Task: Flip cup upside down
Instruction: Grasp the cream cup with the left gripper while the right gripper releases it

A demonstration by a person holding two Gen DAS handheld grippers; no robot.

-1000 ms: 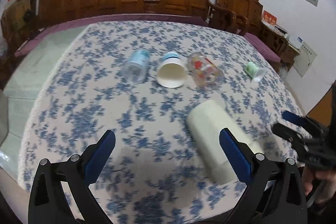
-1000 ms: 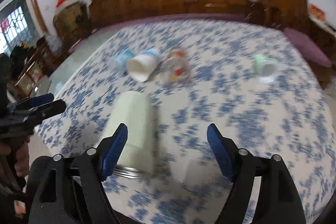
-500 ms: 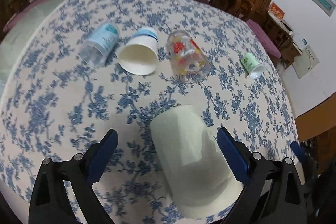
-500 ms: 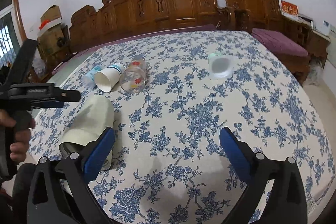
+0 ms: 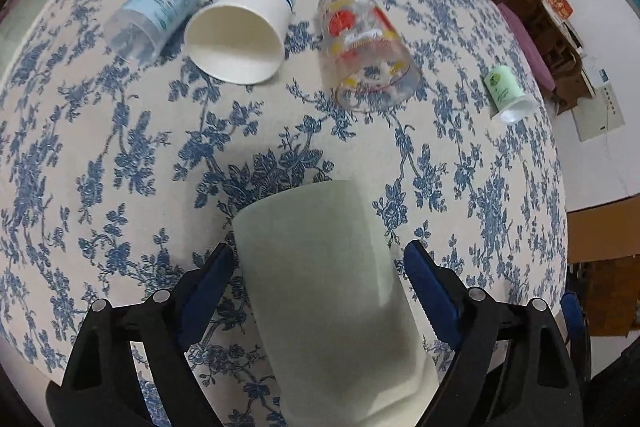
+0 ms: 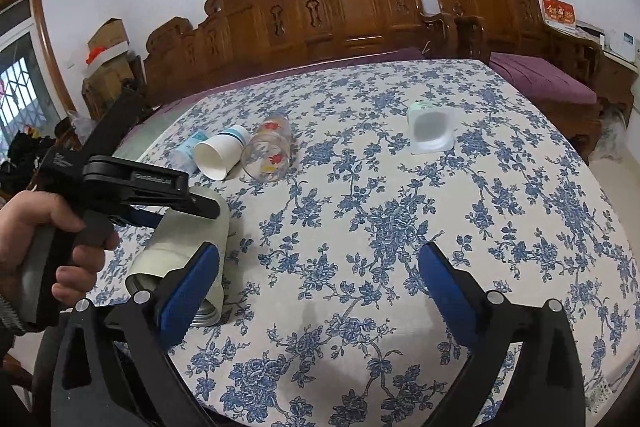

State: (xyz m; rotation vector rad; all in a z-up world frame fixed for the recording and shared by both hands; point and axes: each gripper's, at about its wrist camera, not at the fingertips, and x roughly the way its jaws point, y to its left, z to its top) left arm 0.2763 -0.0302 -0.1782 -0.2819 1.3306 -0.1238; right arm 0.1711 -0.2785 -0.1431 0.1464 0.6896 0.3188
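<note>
A large pale cream cup (image 5: 328, 291) lies on its side near the table's front edge, its base pointing away from me. My left gripper (image 5: 320, 271) is open and straddles it, one blue pad on each side, with small gaps. In the right wrist view the same cup (image 6: 180, 251) lies at the left with the left gripper (image 6: 192, 205) over it. My right gripper (image 6: 320, 279) is open and empty above the cloth, to the right of the cup.
Farther back lie a clear blue-print cup (image 5: 154, 13), a white paper cup (image 5: 240, 35), a glass with red and yellow print (image 5: 364, 47) and a small green cup (image 5: 506, 93). The blue floral tablecloth (image 6: 400, 219) covers the table. Carved wooden chairs (image 6: 352, 3) stand behind.
My left gripper has moved forward and down over the cream cup, which now sits between its pads. My right gripper has stayed open and shifted slightly.
</note>
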